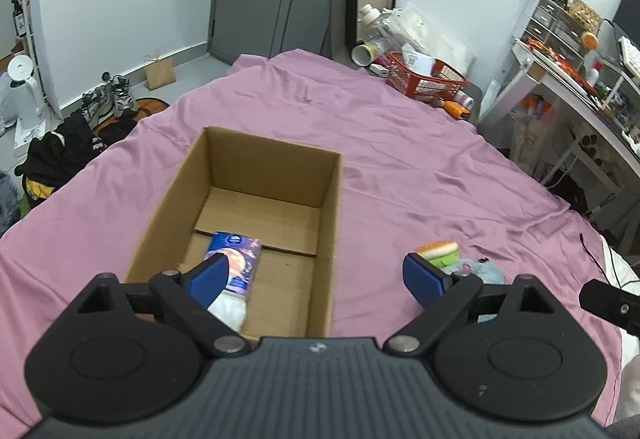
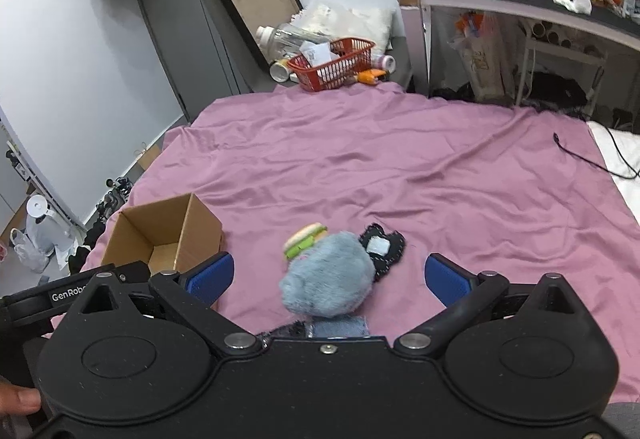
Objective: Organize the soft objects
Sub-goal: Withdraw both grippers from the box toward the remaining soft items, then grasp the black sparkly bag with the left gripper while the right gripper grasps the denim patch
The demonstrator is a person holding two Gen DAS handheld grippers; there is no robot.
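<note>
Both jaw pairs are seen spread wide, nothing held. The right gripper (image 2: 329,277) is centred over the fluffy blue-grey plush (image 2: 328,275) near the bed's near edge; a squishy burger toy (image 2: 306,239) and black knitted piece (image 2: 382,249) touch it. The pile compresses, so closure low across its middle is advised. The left gripper (image 1: 316,277) hovers over the cardboard box (image 1: 336,199), where a glossy tissue pack (image 1: 236,253) lies.

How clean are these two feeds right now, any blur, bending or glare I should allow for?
Left wrist view: the cardboard box has slightly soft edges, with a glossy sheen on the pink sheet beyond it; walls and door bow toward the corners. Right wrist view: sharper on the blue plush toy, same fisheye curve along the desk; lighting even, shadows soft.
</note>
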